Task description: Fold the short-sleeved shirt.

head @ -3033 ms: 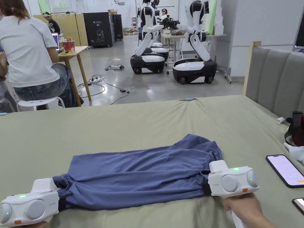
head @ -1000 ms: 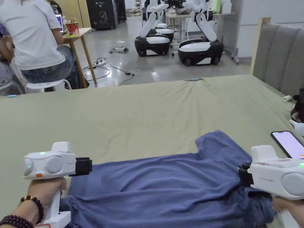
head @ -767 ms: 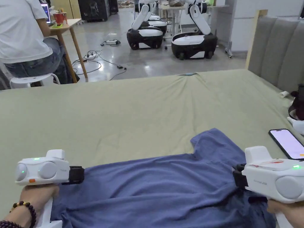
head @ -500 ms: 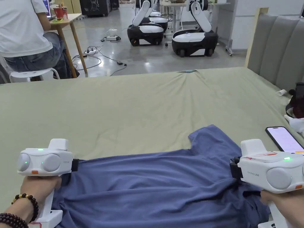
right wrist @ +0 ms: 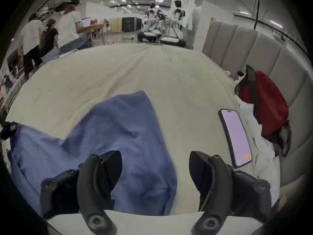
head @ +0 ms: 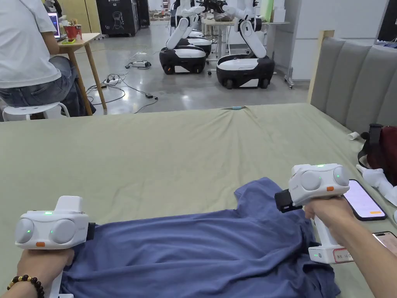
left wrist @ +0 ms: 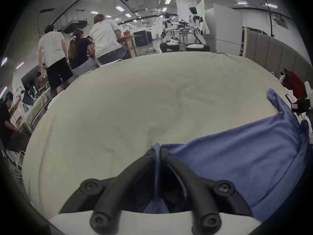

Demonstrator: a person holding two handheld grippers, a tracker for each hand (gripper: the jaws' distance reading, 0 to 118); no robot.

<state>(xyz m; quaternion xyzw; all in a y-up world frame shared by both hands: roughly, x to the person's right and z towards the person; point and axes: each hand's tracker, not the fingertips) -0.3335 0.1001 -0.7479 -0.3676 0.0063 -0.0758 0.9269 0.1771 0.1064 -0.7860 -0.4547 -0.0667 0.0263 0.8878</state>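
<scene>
1. Blue fabric of the short-sleeved shirt (head: 201,252) lies spread across the near part of a bed covered by an olive-green sheet (head: 166,155), its long side running left to right.
2. One sleeve (head: 256,198) sticks out flat toward the far side at the shirt's right end; the cloth is soft, plain and lightly rippled, with bunched folds along the near right edge.
3. At the shirt's left end the left gripper (left wrist: 156,151) sits low on the sheet with its jaws clenched together on a thin pinched ridge of blue cloth.
4. Over the shirt's right end the right gripper (right wrist: 155,168) is raised and tilted, jaws spread wide apart with nothing between them; blue cloth lies beneath.
5. A lit phone (head: 362,200) lies on the sheet just right of the right gripper, and a red bag (right wrist: 264,103) rests by the grey padded headboard (head: 349,89).
6. Beyond the bed a person in a white top (head: 23,42) sits at a wooden table.
</scene>
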